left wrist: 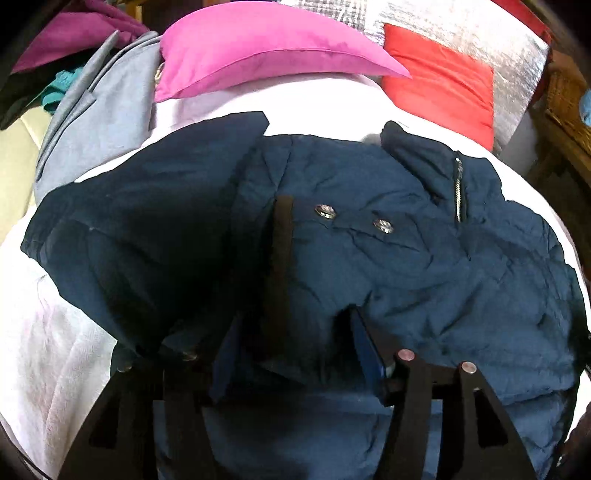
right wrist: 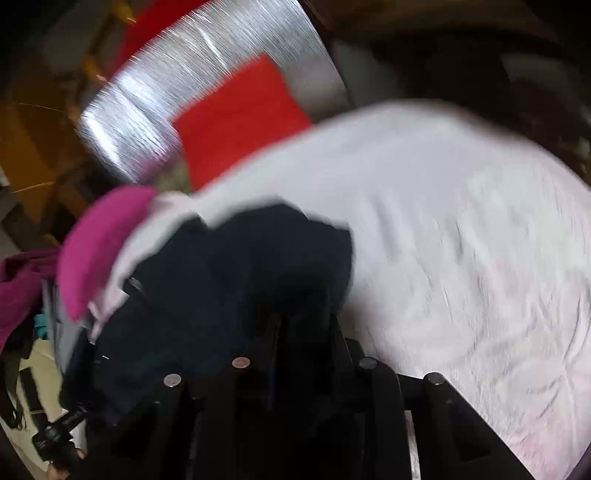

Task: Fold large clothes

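A dark blue jacket (left wrist: pixel 388 240) with two metal snaps and a zipper at the collar lies spread on the white bed (left wrist: pixel 55 350). In the left wrist view my left gripper (left wrist: pixel 291 343) stands over its near edge, blue-padded fingers (left wrist: pixel 365 350) apart with jacket fabric and a dark strap between them. In the blurred right wrist view my right gripper (right wrist: pixel 295 325) looks shut on a bunched dark fold of the jacket (right wrist: pixel 240 277), held above the white bed (right wrist: pixel 461 258).
A pink pillow (left wrist: pixel 266 55) and a red pillow (left wrist: pixel 443 92) lie at the head of the bed against a silver headboard (left wrist: pixel 461 29). A grey-blue garment (left wrist: pixel 103 122) and purple clothes (left wrist: pixel 66 33) are piled at the left. A wicker basket (left wrist: pixel 569 96) stands at the right.
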Motion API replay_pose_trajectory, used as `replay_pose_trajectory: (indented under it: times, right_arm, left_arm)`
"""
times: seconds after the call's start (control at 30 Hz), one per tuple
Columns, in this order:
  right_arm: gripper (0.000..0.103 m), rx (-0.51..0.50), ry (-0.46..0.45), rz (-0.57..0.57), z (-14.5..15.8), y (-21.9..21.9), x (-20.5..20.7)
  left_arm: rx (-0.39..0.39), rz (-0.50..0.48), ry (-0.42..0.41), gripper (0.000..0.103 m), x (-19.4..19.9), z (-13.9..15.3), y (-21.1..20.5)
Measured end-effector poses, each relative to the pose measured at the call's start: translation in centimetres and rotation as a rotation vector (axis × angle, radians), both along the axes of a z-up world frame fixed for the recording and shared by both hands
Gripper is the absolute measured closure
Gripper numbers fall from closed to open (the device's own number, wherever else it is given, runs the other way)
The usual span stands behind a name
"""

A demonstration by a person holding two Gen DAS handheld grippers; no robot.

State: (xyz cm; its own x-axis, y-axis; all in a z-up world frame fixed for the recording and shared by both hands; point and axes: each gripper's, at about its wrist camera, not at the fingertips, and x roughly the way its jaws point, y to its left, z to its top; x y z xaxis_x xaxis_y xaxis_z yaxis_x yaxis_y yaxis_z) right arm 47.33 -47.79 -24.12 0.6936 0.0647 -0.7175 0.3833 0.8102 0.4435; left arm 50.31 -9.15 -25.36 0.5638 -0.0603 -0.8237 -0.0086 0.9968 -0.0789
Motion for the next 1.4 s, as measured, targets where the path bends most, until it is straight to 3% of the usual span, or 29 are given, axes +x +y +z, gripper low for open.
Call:
replay_pose_trajectory:
  times: [0.03, 0.07, 0.1, 0.17, 0.23, 0.37, 0.47, 0.57, 0.7, 0.83, 0.93, 1.0, 1.07, 1.13, 1.2, 1.27, 1.33, 1.4]
  right_arm:
    - [0.072, 0.007, 0.0, -0.001, 0.3, -0.1, -0.2]
    - [0.057, 0.013, -0.014, -0.001, 1.1, 0.0, -0.4]
    - [0.036, 0.004, -0.047, -0.013, 2.1, 0.1, -0.9]
    - [0.023, -0.07, -0.119, -0.055, 4.1, 0.8, -2.3]
    - [0.023, -0.137, -0.157, -0.066, 5.6, 1.7, -3.2]
    - [0.033, -0.148, -0.234, 0.006, 7.7, 4.7, -3.7]
    - [0.041, -0.111, -0.186, 0.114, 6.6, 8.0, -2.1]
    - [0.056, -0.1, -0.098, 0.191, 4.5, 10.7, -0.2]
    - [0.058, -0.091, -0.047, 0.255, 3.1, 14.3, 1.3]
    - [0.057, -0.096, 0.064, 0.265, -0.1, 15.7, 3.3]
    - [0.056, -0.091, 0.041, 0.292, 0.9, 16.2, 3.1]
    - [0.054, -0.085, -0.041, 0.302, 2.4, 16.3, 2.0]
    - [0.039, -0.089, -0.091, 0.311, 3.2, 16.5, 1.2]
    - [0.033, -0.093, -0.128, 0.317, 3.8, 17.0, 0.6]
    - [0.033, -0.105, -0.131, 0.329, 4.0, 17.9, 0.4]
    - [0.033, -0.109, -0.127, 0.35, 3.9, 18.7, 0.1]
    - [0.033, -0.109, -0.121, 0.363, 3.6, 19.1, 0.1]
    - [0.033, -0.103, -0.11, 0.368, 3.6, 19.4, 0.7]
  left_arm:
    - [0.0, -0.006, -0.006, 0.042, -0.2, 0.1, 0.0]
    - [-0.012, -0.014, -0.007, 0.052, -0.2, 0.1, -0.1]
    - [-0.025, -0.019, -0.006, 0.056, -0.3, 0.1, -0.1]
    - [-0.024, -0.007, -0.023, 0.074, -0.1, 0.3, 0.5]
    - [-0.027, 0.003, -0.038, 0.086, -0.3, 0.5, 0.7]
    - [-0.043, 0.0, -0.043, 0.09, -0.3, 0.9, 1.1]
    - [-0.02, -0.005, -0.053, 0.091, -0.3, 1.1, 0.8]
    - [-0.028, -0.011, -0.071, 0.092, -0.7, 2.1, 0.9]
    - [-0.016, -0.035, -0.101, 0.092, -1.2, 2.9, 1.2]
    - [-0.003, -0.04, -0.01, 0.091, -0.3, 1.1, 1.5]
    - [-0.036, -0.062, -0.029, 0.089, -0.8, 2.4, 2.2]
    - [-0.074, -0.071, -0.049, 0.077, -1.3, 3.5, 2.9]
    - [-0.121, -0.068, -0.104, 0.047, -2.1, 5.3, 4.4]
    - [-0.149, -0.049, -0.168, 0.039, -2.8, 6.8, 5.9]
    - [-0.169, -0.002, -0.241, 0.033, -3.3, 8.5, 8.5]
    - [-0.18, 0.11, -0.281, 0.018, -3.2, 9.1, 12.2]
    - [-0.19, 0.218, -0.261, 0.018, -2.5, 8.5, 15.7]
    - [-0.264, 0.33, -0.189, 0.018, -1.4, 6.6, 20.0]
